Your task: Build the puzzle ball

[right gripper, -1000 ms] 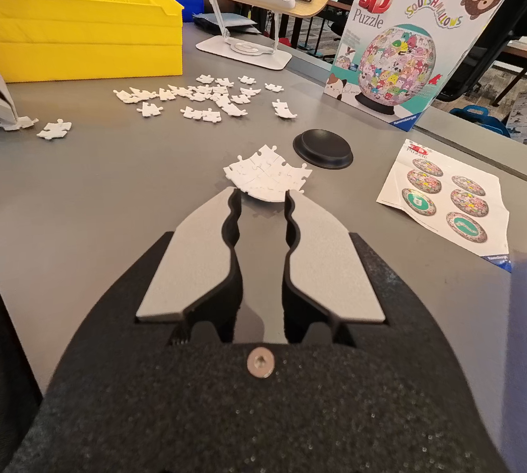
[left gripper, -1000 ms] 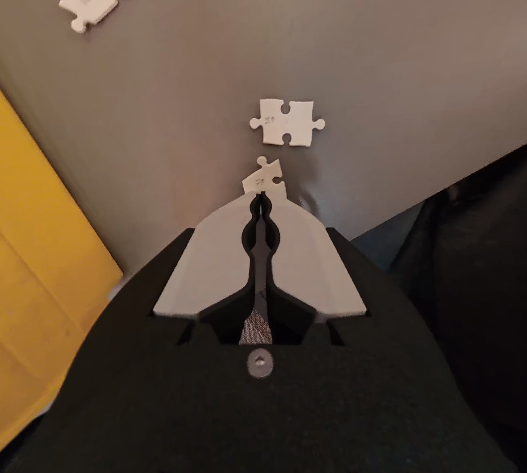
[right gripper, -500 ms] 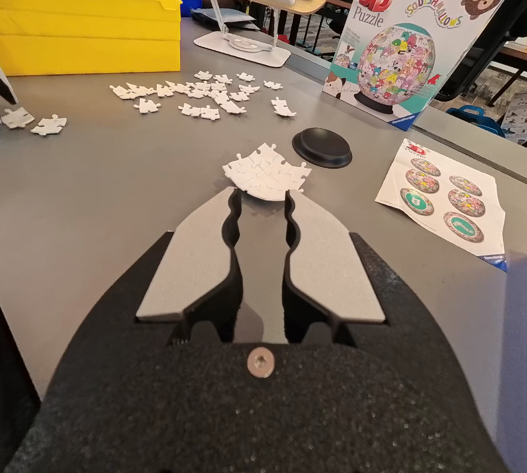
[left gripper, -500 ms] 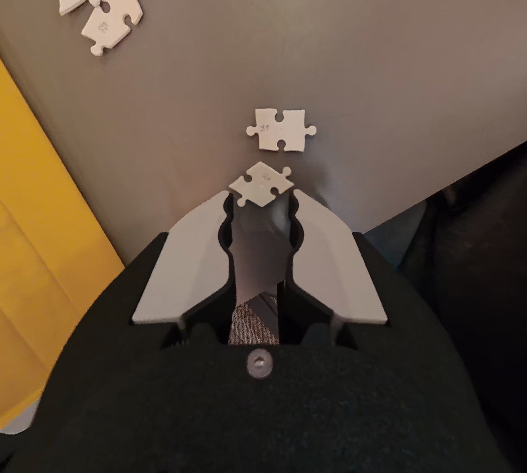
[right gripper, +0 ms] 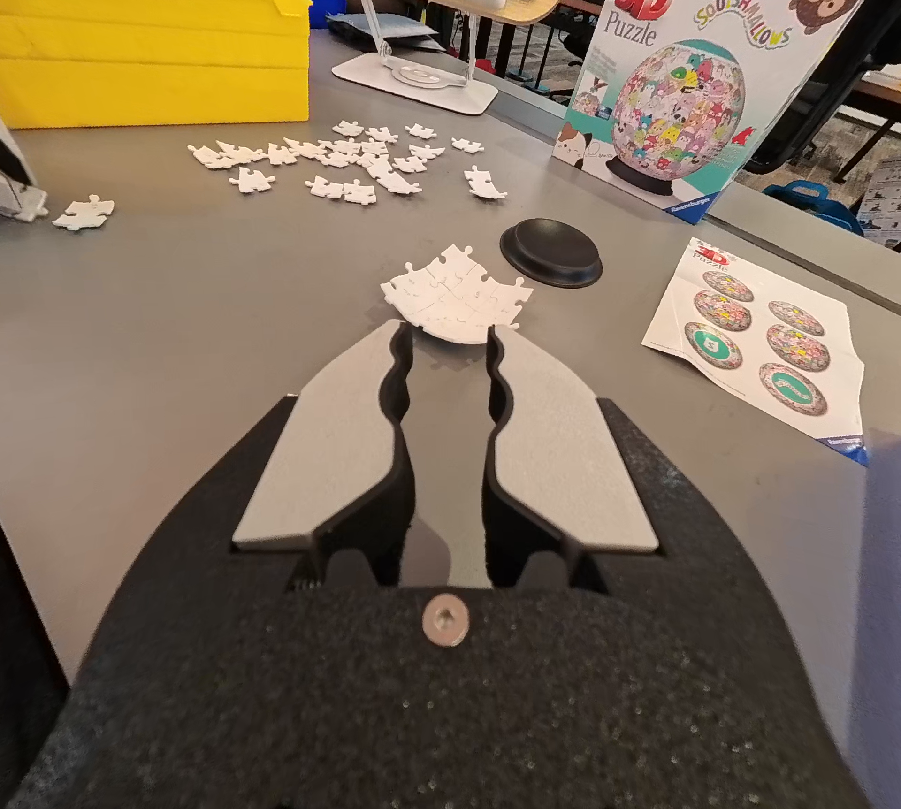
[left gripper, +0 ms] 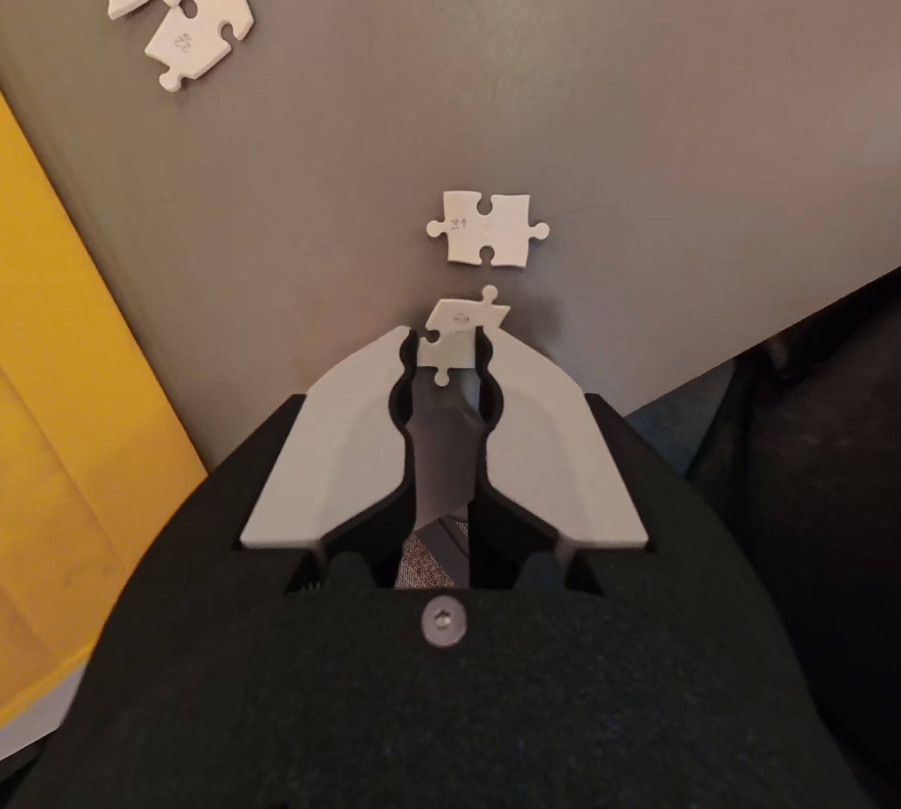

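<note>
My left gripper [left gripper: 447, 334] points down at the grey table [left gripper: 536, 78] and is shut across the width of a single white puzzle piece [left gripper: 456, 329], which sits tilted between the fingertips near the table's edge. A two-part white piece [left gripper: 487, 230] lies just beyond it. My right gripper [right gripper: 448, 329] is open and empty, low over the table, its tips just short of the partly built curved white shell [right gripper: 458, 298]. The left gripper also shows at the far left of the right wrist view [right gripper: 14, 195].
A black round stand [right gripper: 551, 251] sits behind the shell, with the puzzle box [right gripper: 707, 93] and a leaflet [right gripper: 760, 347] to the right. Several loose white pieces [right gripper: 341, 161] lie farther back. Yellow bins [right gripper: 146, 44] and a sign stand [right gripper: 414, 74] stand behind them. The grippers' ends are close to 30 cm from one another.
The left gripper held the piece edgewise, opened and left it flat on the table, and has now closed in on it again across its width. The right gripper stayed open and nearly still.
</note>
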{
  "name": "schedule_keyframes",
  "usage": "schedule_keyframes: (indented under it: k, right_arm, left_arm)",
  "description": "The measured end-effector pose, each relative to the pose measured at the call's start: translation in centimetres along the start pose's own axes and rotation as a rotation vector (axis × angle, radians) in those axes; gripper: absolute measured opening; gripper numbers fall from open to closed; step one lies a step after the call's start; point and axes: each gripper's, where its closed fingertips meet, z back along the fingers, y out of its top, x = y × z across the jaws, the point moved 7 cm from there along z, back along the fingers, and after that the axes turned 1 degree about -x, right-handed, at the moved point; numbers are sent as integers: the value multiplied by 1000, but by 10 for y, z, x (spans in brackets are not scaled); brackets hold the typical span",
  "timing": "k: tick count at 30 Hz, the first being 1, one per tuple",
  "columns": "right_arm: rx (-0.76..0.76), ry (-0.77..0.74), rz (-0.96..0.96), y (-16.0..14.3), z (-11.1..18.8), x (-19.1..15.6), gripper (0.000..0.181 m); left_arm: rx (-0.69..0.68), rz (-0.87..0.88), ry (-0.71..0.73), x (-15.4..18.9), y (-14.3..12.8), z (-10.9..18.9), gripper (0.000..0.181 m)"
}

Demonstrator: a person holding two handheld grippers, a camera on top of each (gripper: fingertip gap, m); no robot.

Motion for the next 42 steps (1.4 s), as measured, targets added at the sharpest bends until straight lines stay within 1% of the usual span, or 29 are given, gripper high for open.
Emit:
schedule_keyframes:
  k: [3,8,9,11,17,19,23,26,34,36,38,42]
  right_arm:
    - [1,1,-2,0,0,0,29]
    - [2,2,-4,0,0,0,28]
    - [1,2,-4,0,0,0,28]
    - [0,2,-5,0,0,0,28]
    - [-6,4,-5,0,-1,0,28]
    - [-9,5,-4,0,-1,0,28]
    - [-11,4,-2,-1,-1,0,28]
    - [-9,4,-2,-1,-1,0,28]
    - [-8,4,-1,0,-1,0,28]
    - [-6,3,-2,0,-1,0,28]
    - [-6,4,-3,0,-1,0,28]
    - [-6,4,-4,0,-1,0,28]
  left_arm:
    - [20,5,6,-2,2,5,9]
    - [-9,-2,13,-7,1,4,9]
    - [-10,-1,14,-7,1,4,10]
    - [-9,4,14,-7,0,4,19]
    - [1,32,10,-8,-5,9,29]
    - [-8,31,6,-5,-6,8,37]
    - [-22,22,4,3,-3,1,40]
    - [-9,39,-6,6,1,-2,26]
    - [-9,47,6,4,1,-2,25]
    - [-9,44,31,-2,1,3,25]
    - [25,51,38,-10,8,14,25]
    - [119,56,80,-33,36,43,25]
